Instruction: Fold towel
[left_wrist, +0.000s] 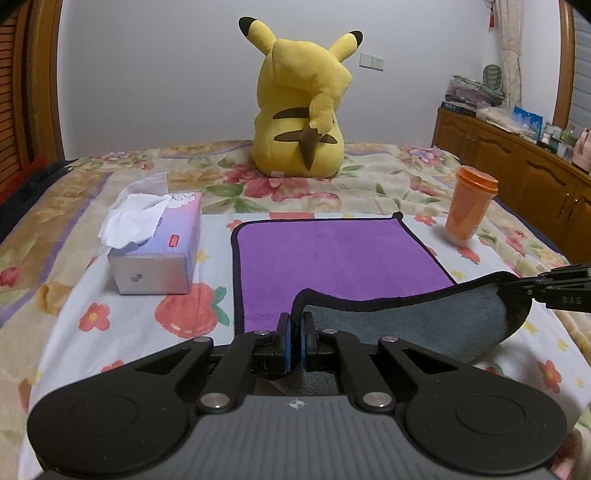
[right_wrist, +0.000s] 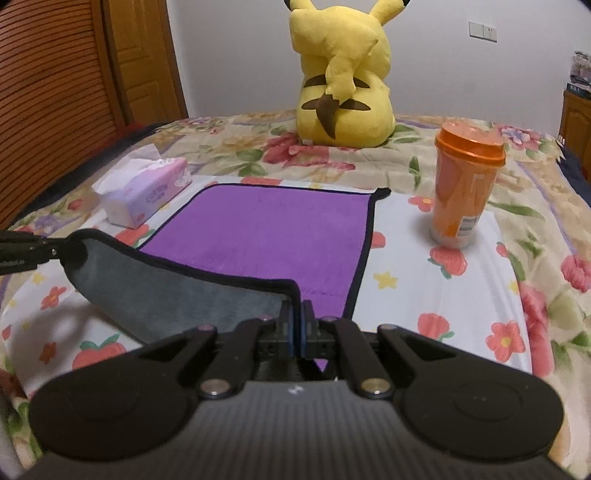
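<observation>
A purple towel (left_wrist: 332, 254) with black trim and a grey underside lies on the floral bedspread; it also shows in the right wrist view (right_wrist: 266, 229). My left gripper (left_wrist: 295, 321) is shut on the towel's near left corner. My right gripper (right_wrist: 295, 310) is shut on the near right corner. The near edge is lifted off the bed between the two grippers, grey side (left_wrist: 424, 325) facing me. The right gripper (left_wrist: 532, 284) shows at the right edge of the left wrist view, and the left gripper (right_wrist: 55, 247) at the left edge of the right wrist view.
A tissue box (left_wrist: 159, 243) stands left of the towel. An orange lidded cup (right_wrist: 465, 188) stands to its right. A yellow plush toy (left_wrist: 299, 107) sits behind it. A wooden cabinet (left_wrist: 517, 166) runs along the right wall.
</observation>
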